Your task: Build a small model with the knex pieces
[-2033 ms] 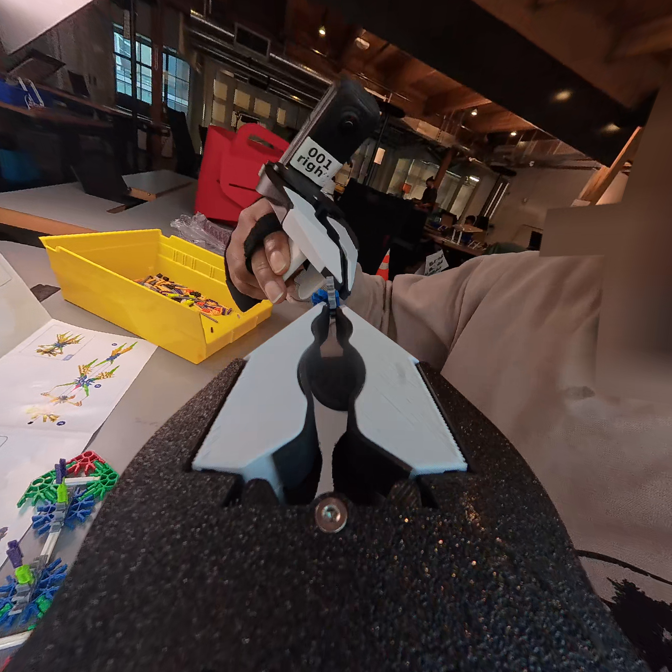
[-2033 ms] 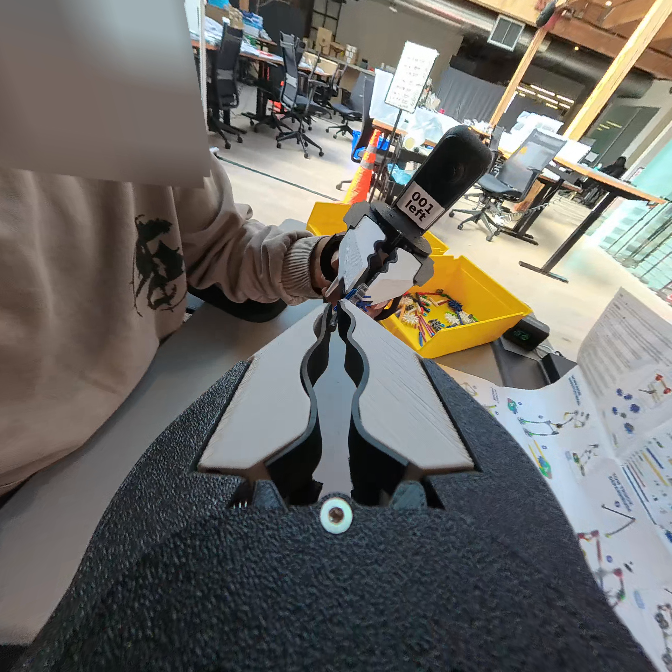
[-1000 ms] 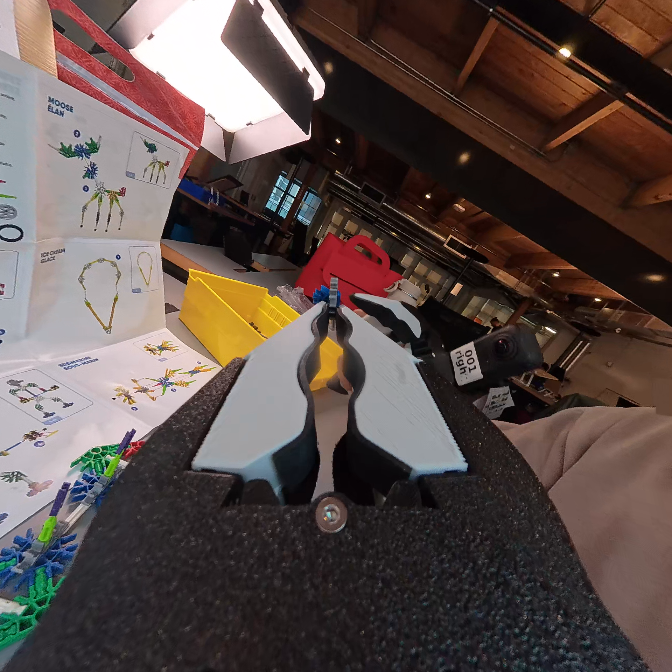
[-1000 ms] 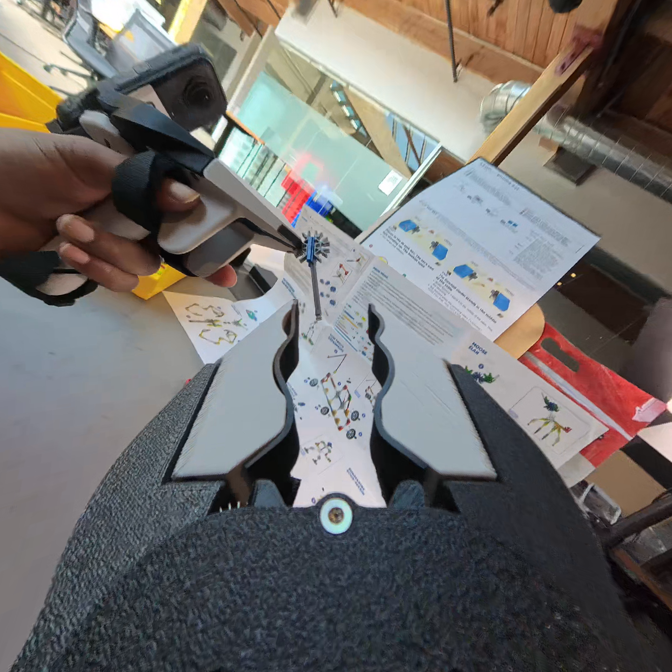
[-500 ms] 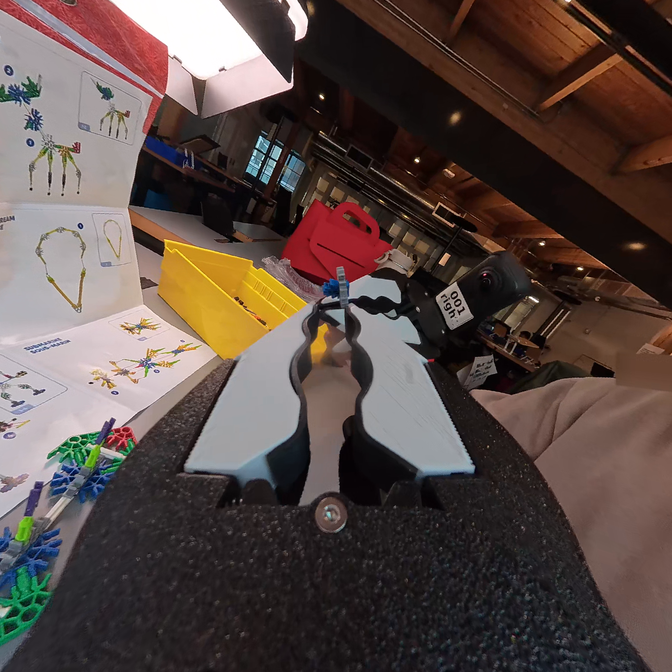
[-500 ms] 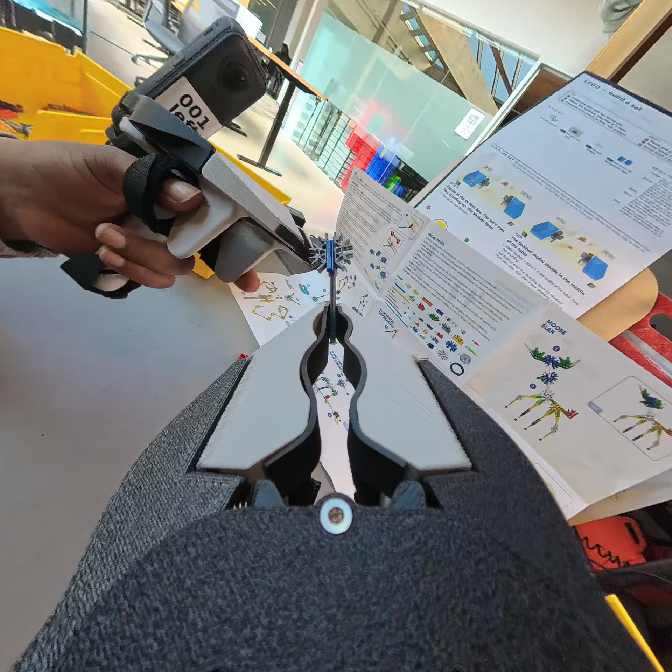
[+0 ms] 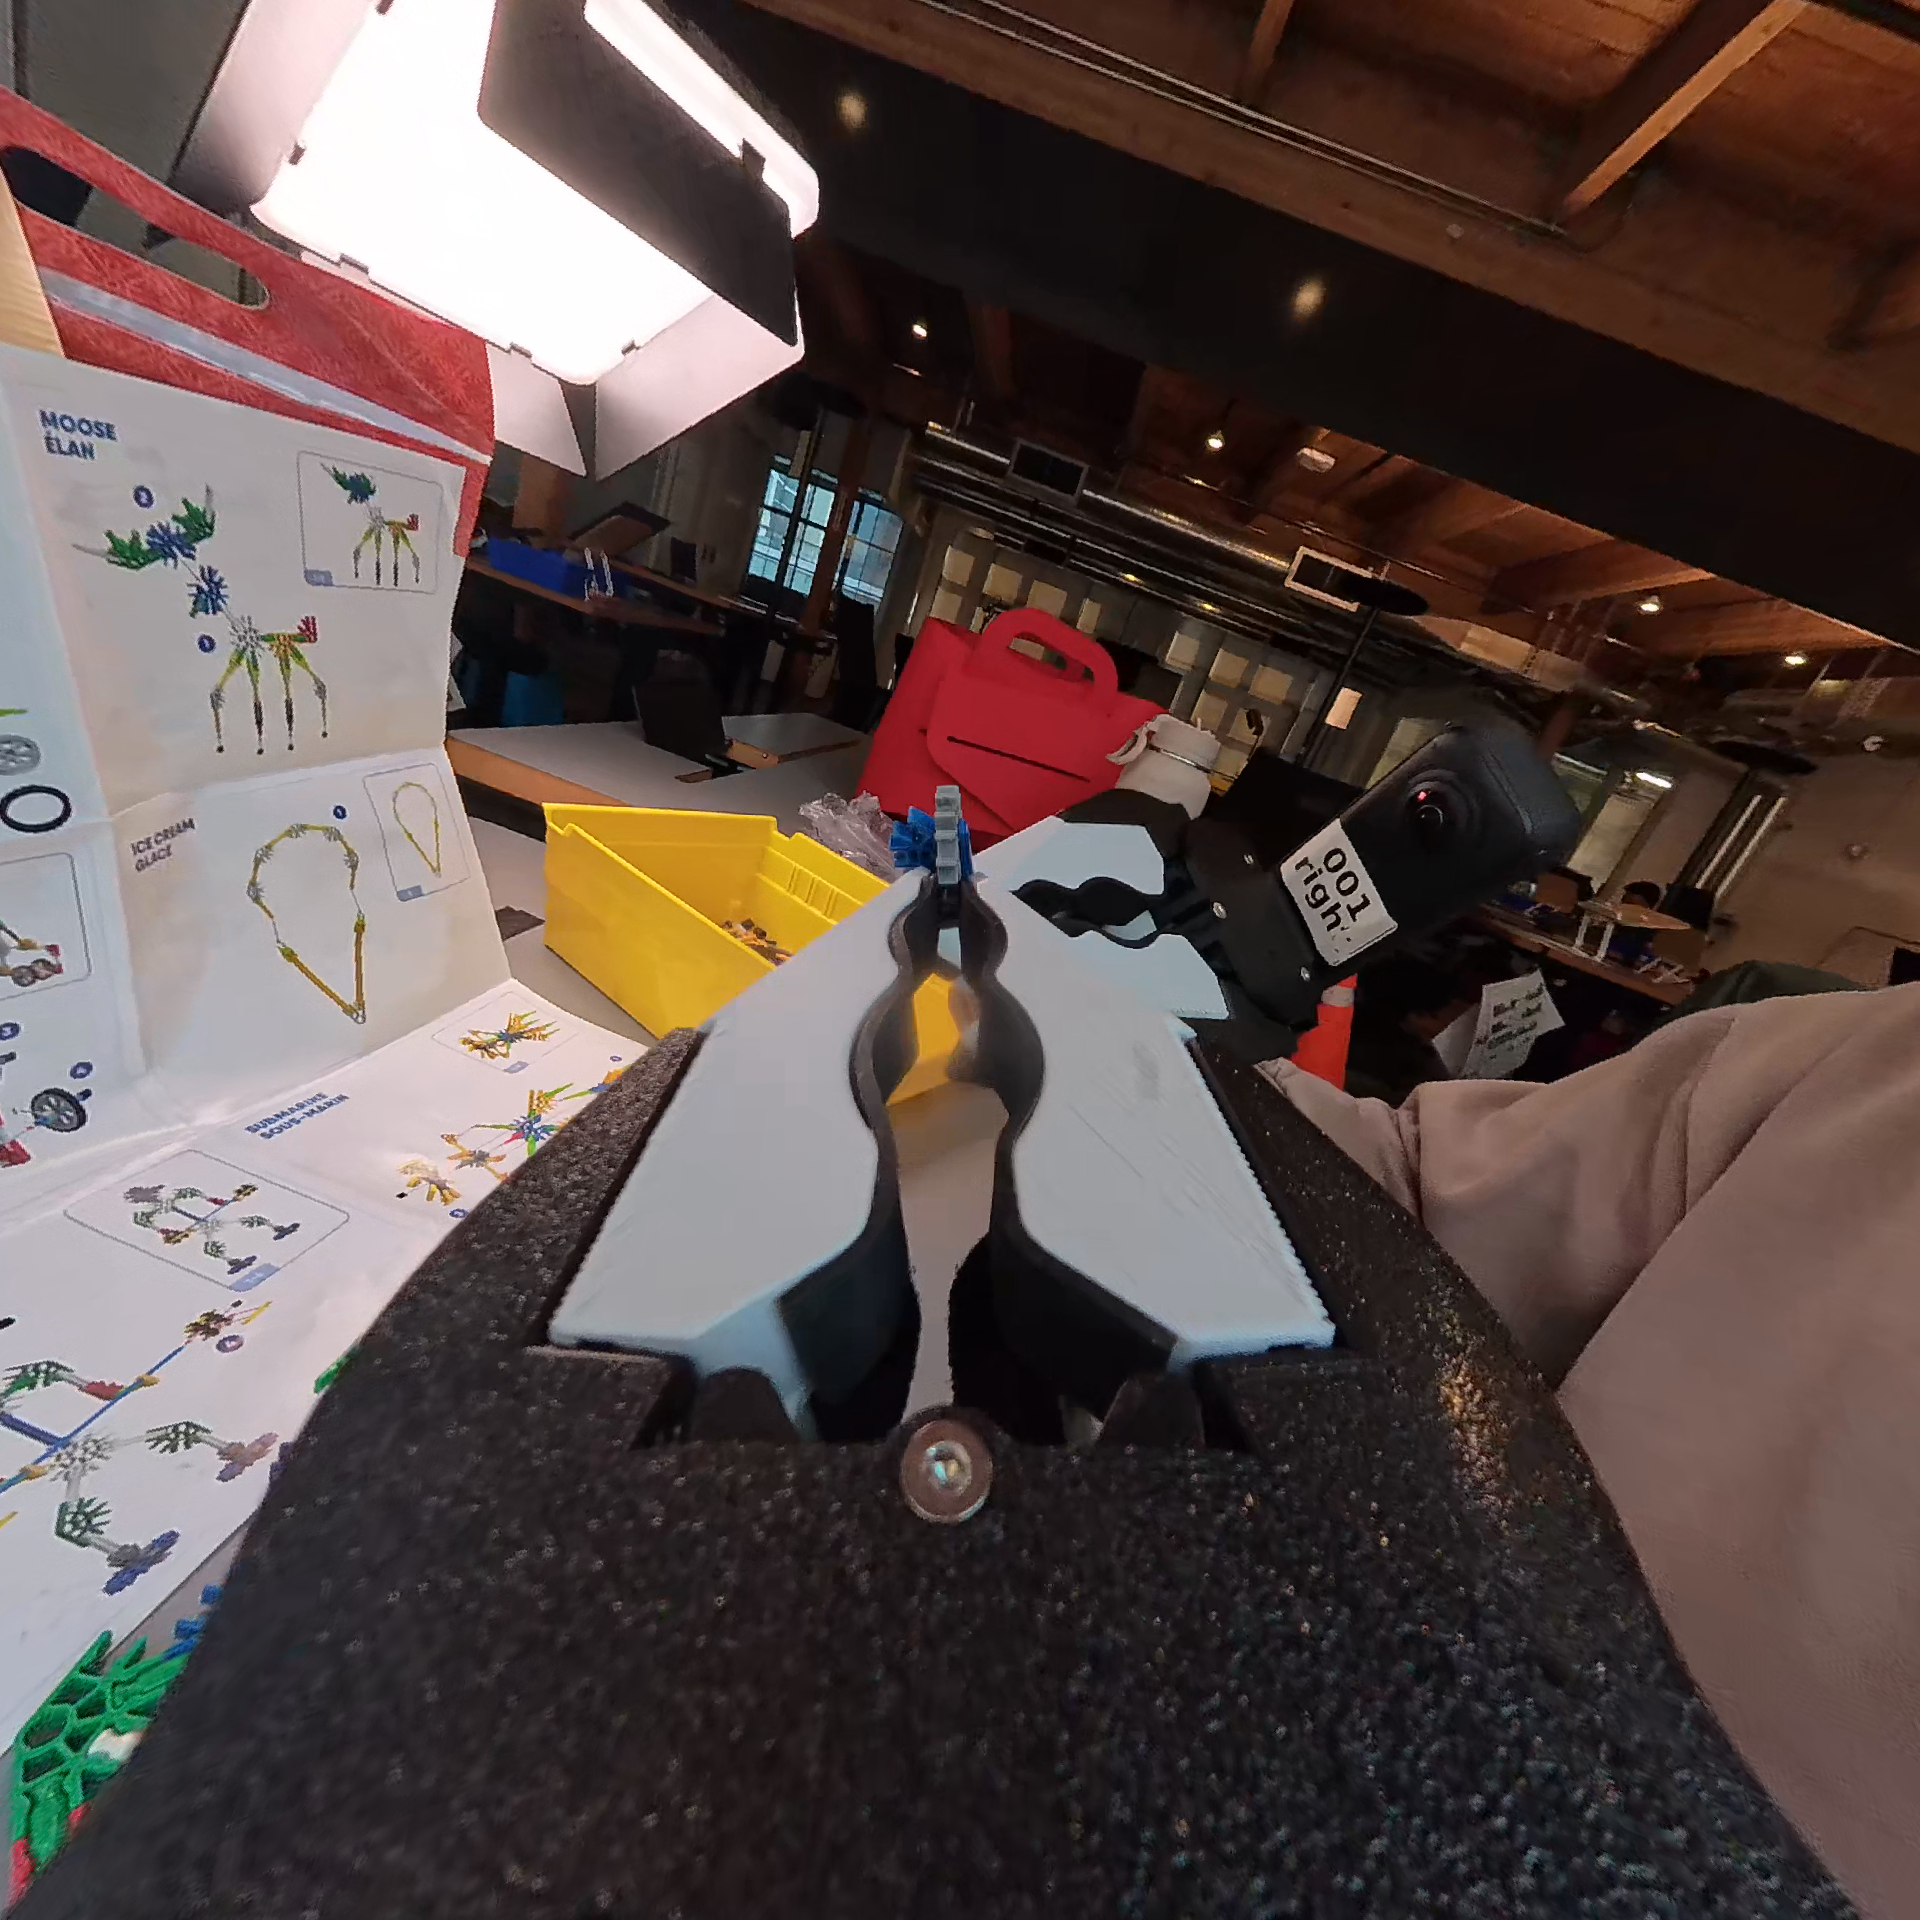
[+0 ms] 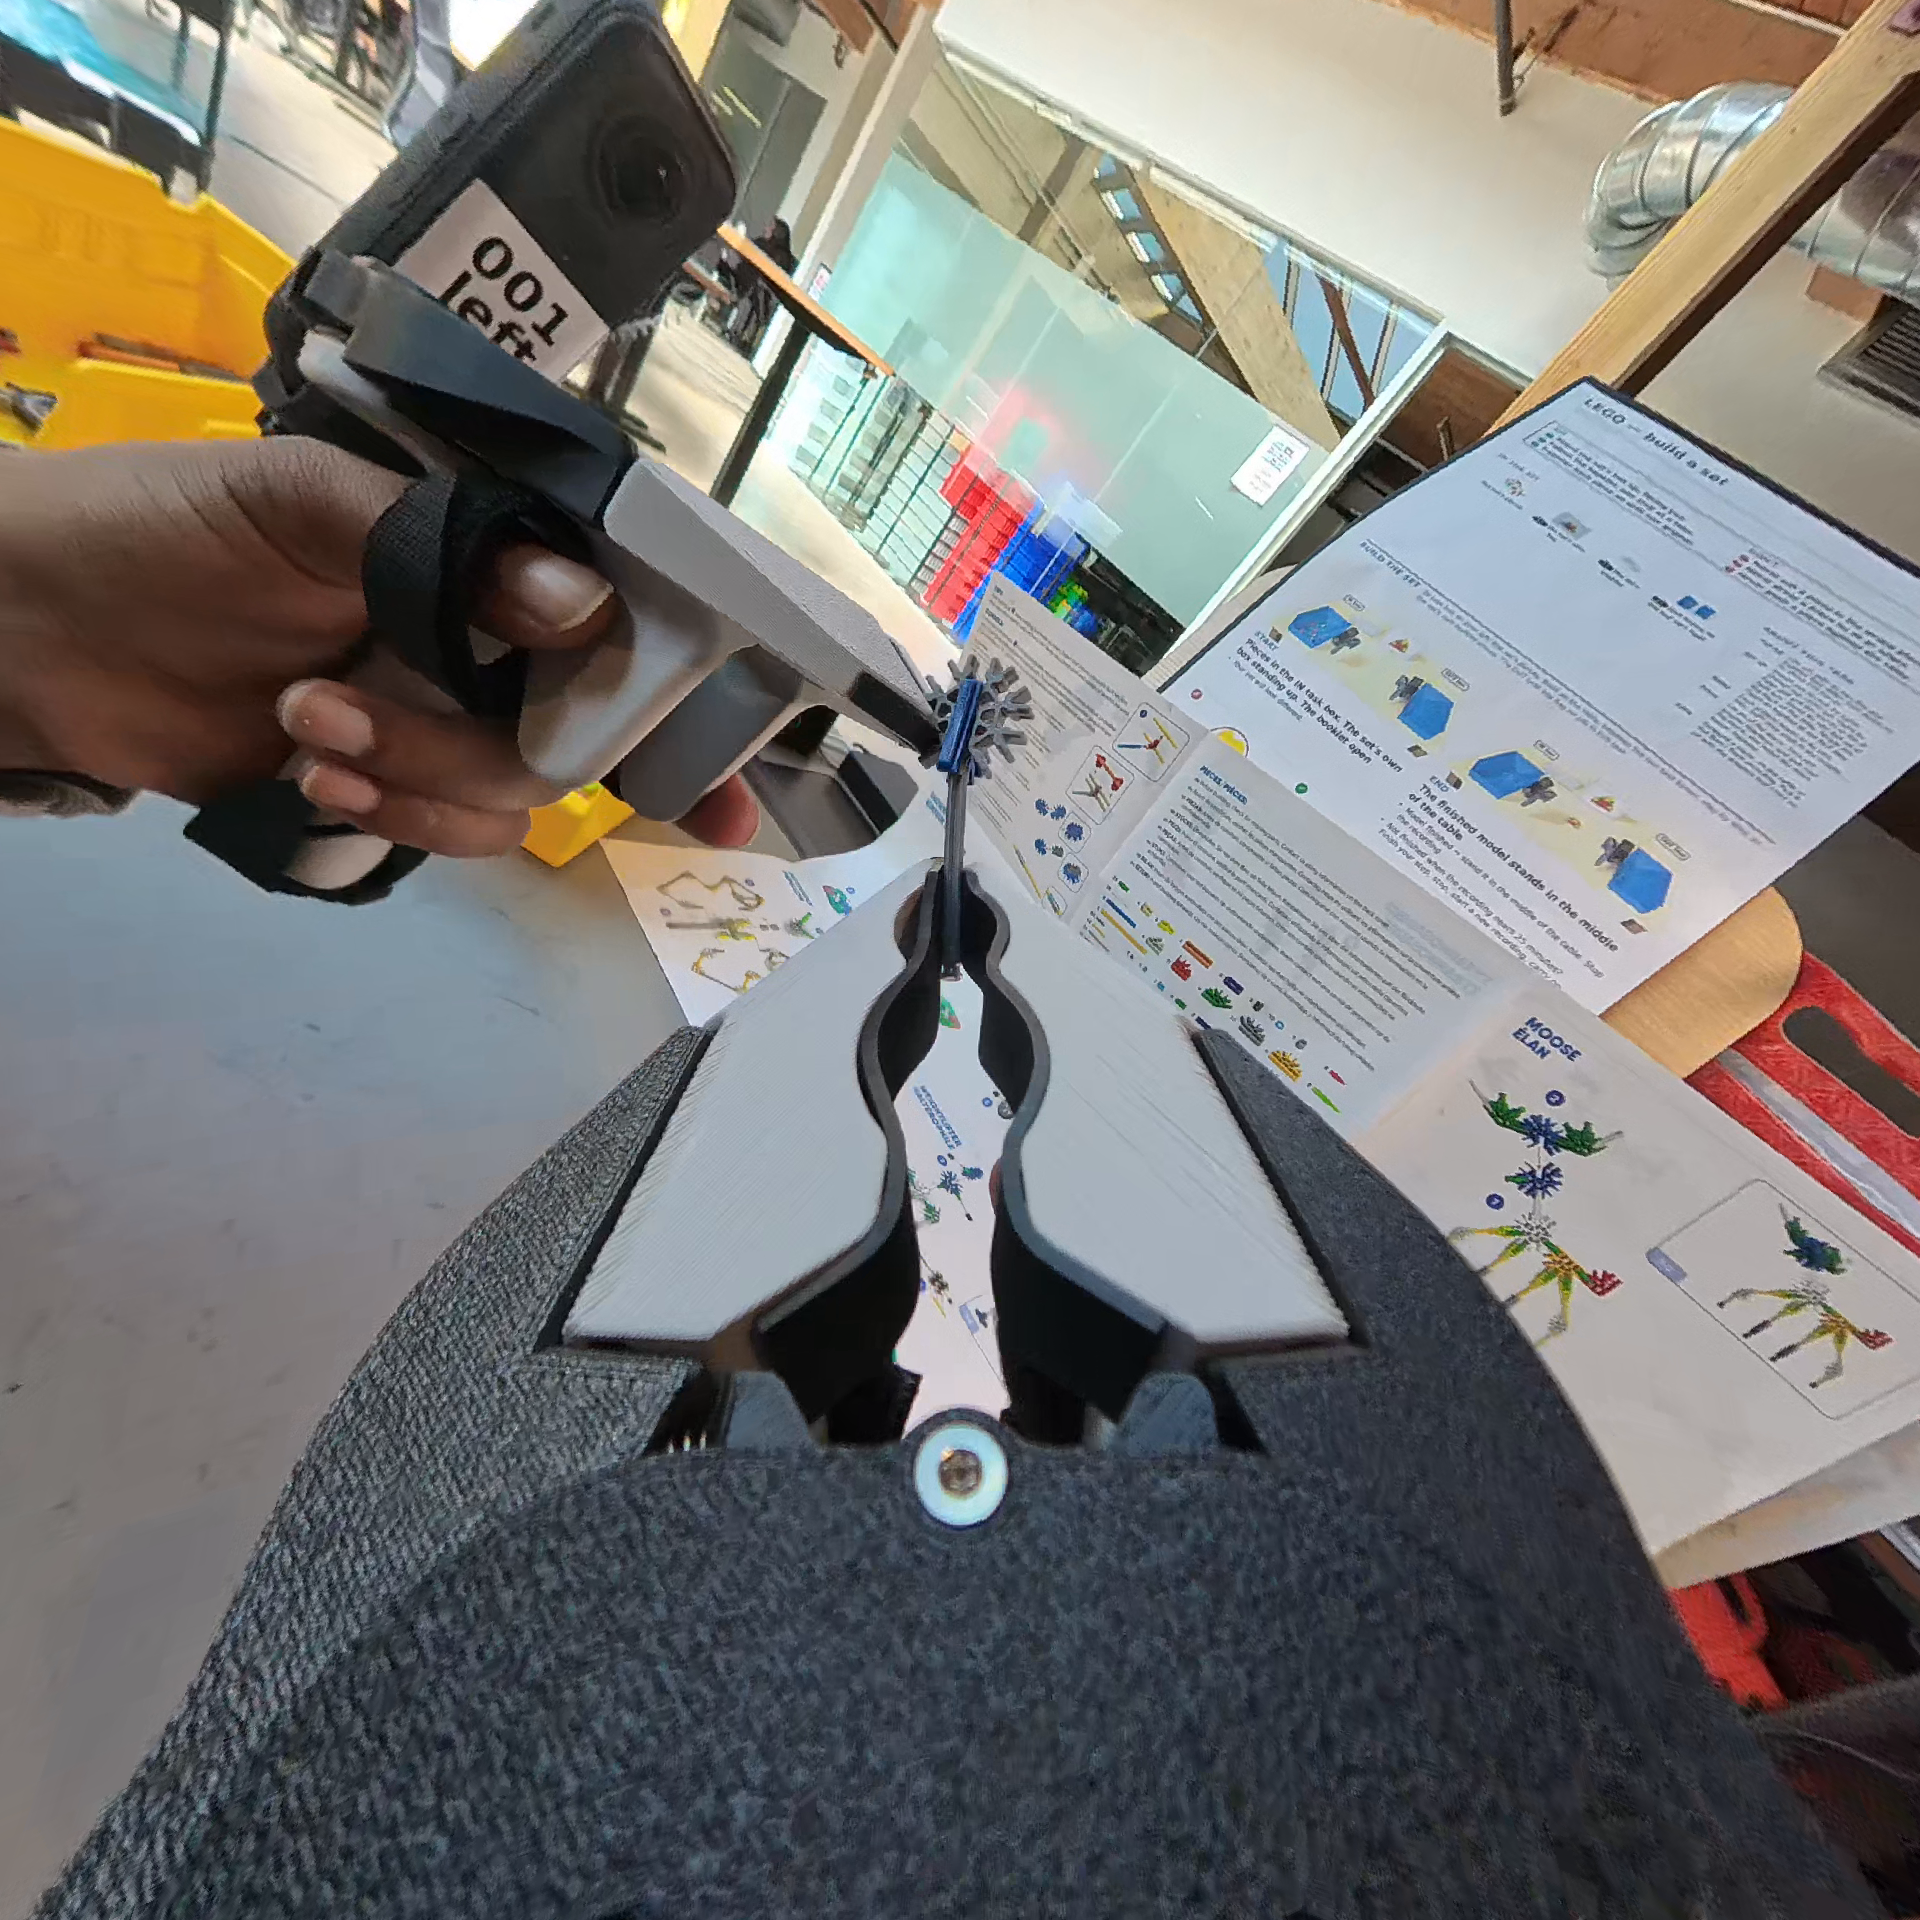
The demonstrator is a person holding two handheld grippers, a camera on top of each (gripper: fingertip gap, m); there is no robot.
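Note:
My left gripper (image 7: 948, 885) is shut on a small grey snowflake connector with a blue piece on it (image 7: 938, 831), held in the air above the table. In the right wrist view the connector (image 8: 977, 707) sits at the left gripper's fingertips (image 8: 904, 717), and a thin dark rod (image 8: 952, 831) hangs down from it. My right gripper (image 8: 952, 906) is shut on the rod's lower end. In the left wrist view the right gripper (image 7: 1039, 894) comes in from the right, its tips just behind my left fingers. A hand (image 8: 208, 623) holds the left gripper.
A yellow bin (image 7: 665, 904) of small parts and a red bag (image 7: 997, 717) stand behind the grippers. Instruction sheets (image 8: 1558, 727) are propped up and spread on the grey table (image 8: 260, 1091). Built green and blue pieces (image 7: 73, 1745) lie at the lower left. A light panel (image 7: 499, 187) hangs overhead. Both grippers' tips are close together, under 4 cm apart.
One second ago my right gripper was open just below the rod; it has since shut on the rod's lower end. My left gripper has kept its hold on the connector and tilted slightly.

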